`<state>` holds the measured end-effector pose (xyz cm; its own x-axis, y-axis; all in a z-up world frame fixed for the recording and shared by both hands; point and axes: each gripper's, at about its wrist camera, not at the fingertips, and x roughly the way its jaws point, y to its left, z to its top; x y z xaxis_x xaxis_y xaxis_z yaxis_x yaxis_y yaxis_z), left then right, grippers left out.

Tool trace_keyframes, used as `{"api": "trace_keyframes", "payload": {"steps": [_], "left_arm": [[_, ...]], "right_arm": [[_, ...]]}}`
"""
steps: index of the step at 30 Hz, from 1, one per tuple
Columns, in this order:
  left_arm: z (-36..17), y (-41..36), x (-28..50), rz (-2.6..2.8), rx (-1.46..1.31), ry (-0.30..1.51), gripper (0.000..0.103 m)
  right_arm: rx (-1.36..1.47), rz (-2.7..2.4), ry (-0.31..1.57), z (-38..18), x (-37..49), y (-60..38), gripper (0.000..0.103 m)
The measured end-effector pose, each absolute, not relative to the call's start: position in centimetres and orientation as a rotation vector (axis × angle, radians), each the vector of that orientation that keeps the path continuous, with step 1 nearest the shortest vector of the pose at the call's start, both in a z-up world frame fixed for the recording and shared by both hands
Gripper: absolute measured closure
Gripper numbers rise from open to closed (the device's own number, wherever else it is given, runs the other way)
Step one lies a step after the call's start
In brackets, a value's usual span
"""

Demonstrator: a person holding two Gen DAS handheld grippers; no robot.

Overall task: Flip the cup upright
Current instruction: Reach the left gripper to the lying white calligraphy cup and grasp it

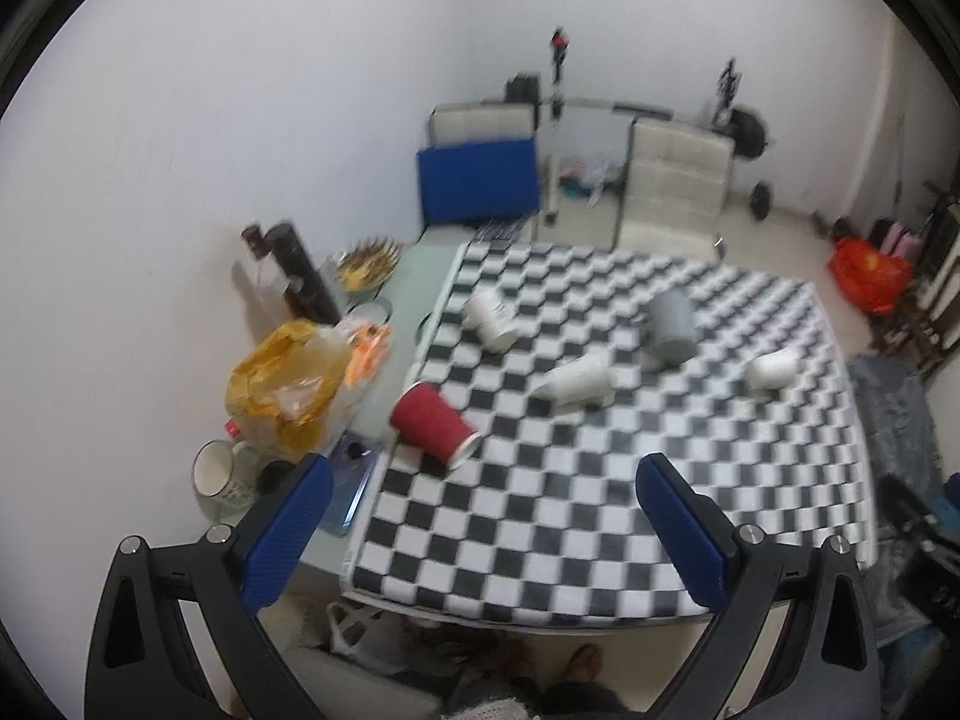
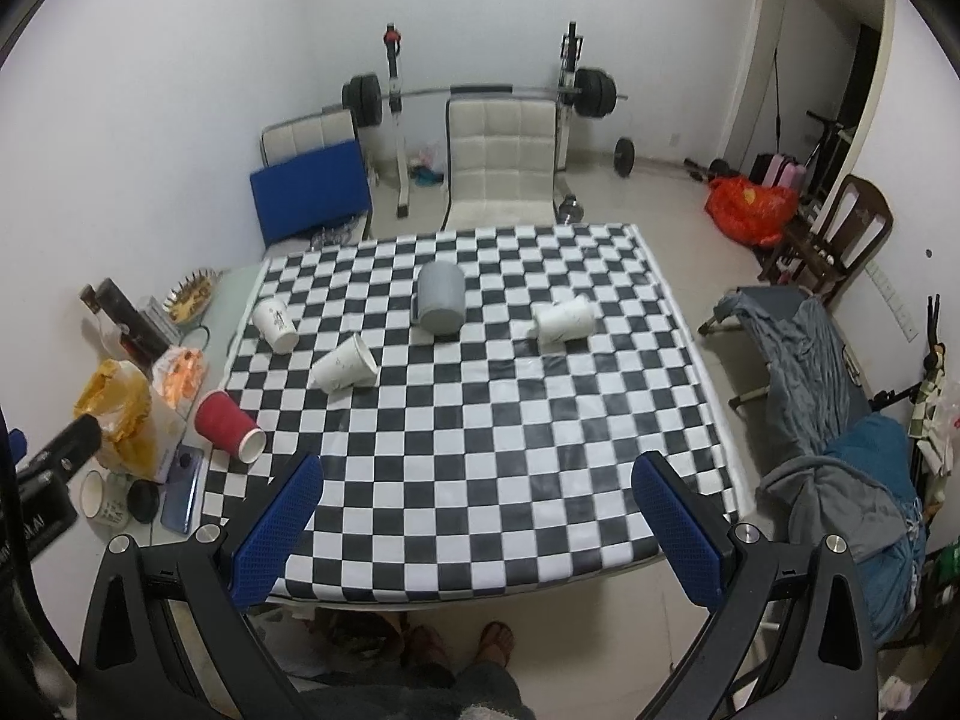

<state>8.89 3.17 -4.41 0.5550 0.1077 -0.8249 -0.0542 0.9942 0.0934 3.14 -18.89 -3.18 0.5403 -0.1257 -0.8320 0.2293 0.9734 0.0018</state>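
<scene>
Several cups lie on their sides on the checkered tablecloth [image 2: 480,468]. A red cup [image 1: 433,425] [image 2: 228,426] lies at the cloth's left edge, mouth toward me. Three white paper cups [image 2: 275,324] [image 2: 345,365] [image 2: 563,319] and a grey cup [image 2: 440,297] [image 1: 672,325] lie farther back. The white cups also show in the left wrist view [image 1: 492,319] [image 1: 577,381] [image 1: 773,368]. My left gripper [image 1: 483,480] is open and empty, held above the near table edge. My right gripper [image 2: 480,480] is open and empty above the near edge too.
Left of the cloth are a yellow plastic bag [image 1: 282,390], a mug [image 1: 216,474], a phone [image 2: 183,495], a dark bottle [image 1: 300,276] and a bowl [image 1: 367,264]. Chairs [image 2: 501,162] and a barbell rack stand behind. A cot with clothes [image 2: 804,354] is on the right.
</scene>
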Motion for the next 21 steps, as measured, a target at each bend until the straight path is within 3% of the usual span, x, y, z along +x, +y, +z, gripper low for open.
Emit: {"api": "trace_keyframes", "payload": {"steps": [10, 21], "left_arm": [[-13.9, 8.4, 16.0, 0.186, 0.065, 1.155, 0.000], [-19.9, 11.0, 27.1, 0.271, 0.057, 1.272, 0.000]], "right_arm": [[0.086, -0.197, 1.141, -15.1, 14.6, -15.7, 0.000], [0.005, -0.082, 1.272, -22.8, 27.9, -12.4, 0.000]]}}
